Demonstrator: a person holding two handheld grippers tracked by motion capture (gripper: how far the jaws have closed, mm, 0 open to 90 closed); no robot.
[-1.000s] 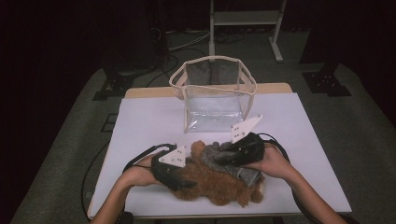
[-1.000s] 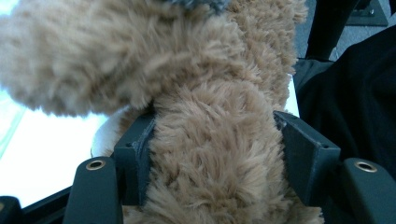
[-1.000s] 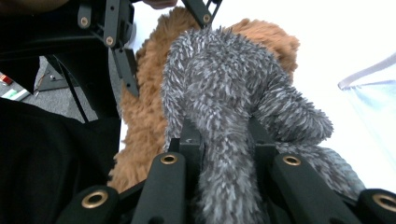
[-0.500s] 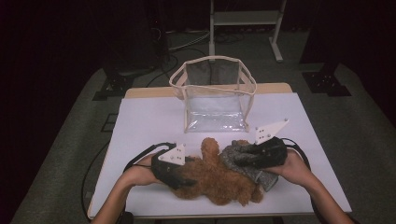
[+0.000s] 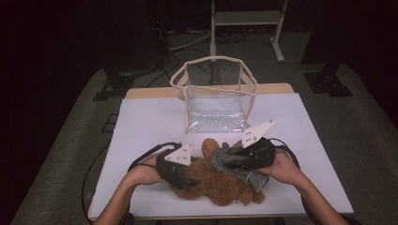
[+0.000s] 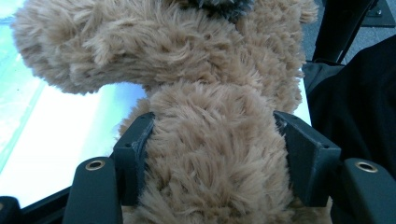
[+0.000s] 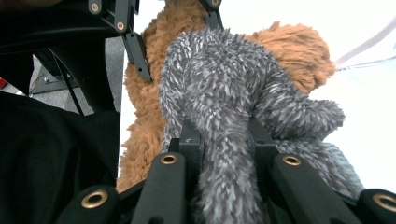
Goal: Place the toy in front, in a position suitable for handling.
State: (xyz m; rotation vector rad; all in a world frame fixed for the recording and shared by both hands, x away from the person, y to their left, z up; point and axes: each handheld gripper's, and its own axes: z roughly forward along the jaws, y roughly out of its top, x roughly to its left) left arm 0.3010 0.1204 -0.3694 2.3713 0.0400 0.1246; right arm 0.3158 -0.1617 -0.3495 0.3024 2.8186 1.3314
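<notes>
A brown plush toy (image 5: 220, 185) lies on the white table (image 5: 150, 126) near its front edge. My left gripper (image 5: 187, 179) grips it from the left; in the left gripper view its jaws press into a thick furry limb (image 6: 212, 154) of the toy on both sides. A grey fuzzy cloth (image 5: 227, 161) lies over the toy's right part. My right gripper (image 5: 237, 161) is shut on a bunched fold of that cloth (image 7: 224, 126), with the brown fur (image 7: 289, 46) behind it.
A clear plastic bag with beige trim (image 5: 216, 91) stands open and upright at the middle back of the table. Bare white tabletop lies to the left and right of the toy. A metal stand (image 5: 246, 18) is on the dark floor beyond.
My right gripper swung out to the right with the grey cloth, then came part of the way back left. The left gripper has kept still on the toy.
</notes>
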